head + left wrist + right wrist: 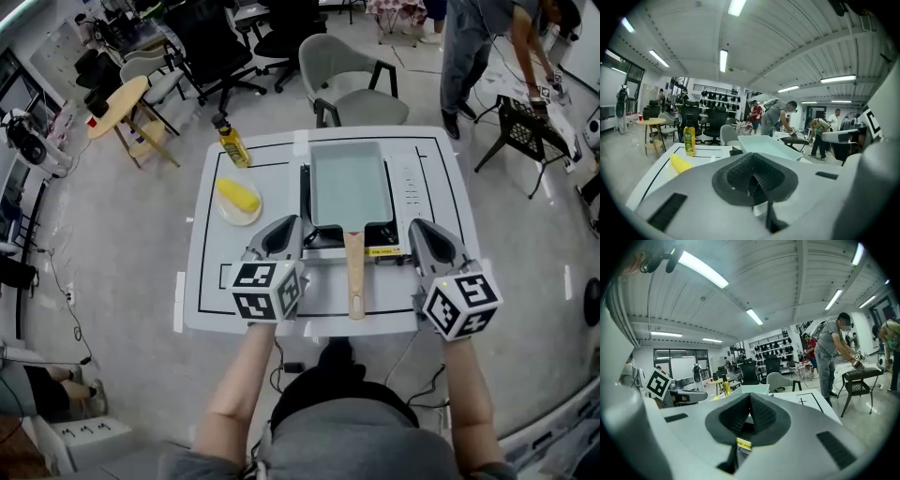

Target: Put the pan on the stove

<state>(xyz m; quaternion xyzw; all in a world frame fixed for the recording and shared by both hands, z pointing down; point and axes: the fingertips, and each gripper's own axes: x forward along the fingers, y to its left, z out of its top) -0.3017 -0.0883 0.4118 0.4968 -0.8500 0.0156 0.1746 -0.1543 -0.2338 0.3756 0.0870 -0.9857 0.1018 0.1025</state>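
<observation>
Pale-blue rectangular pan point(349, 183) sits on the stove point(377, 247), its wooden handle point(354, 274) between the left gripper point(292, 225) and right gripper point(417, 227), whose fingers are closed and empty.

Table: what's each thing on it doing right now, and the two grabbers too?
Pan: on the stove, empty, handle toward the person.
Bottle: upright, cap on.
Yellow food: lying on the plate.
Left gripper: shut, empty.
Right gripper: shut, empty.
</observation>
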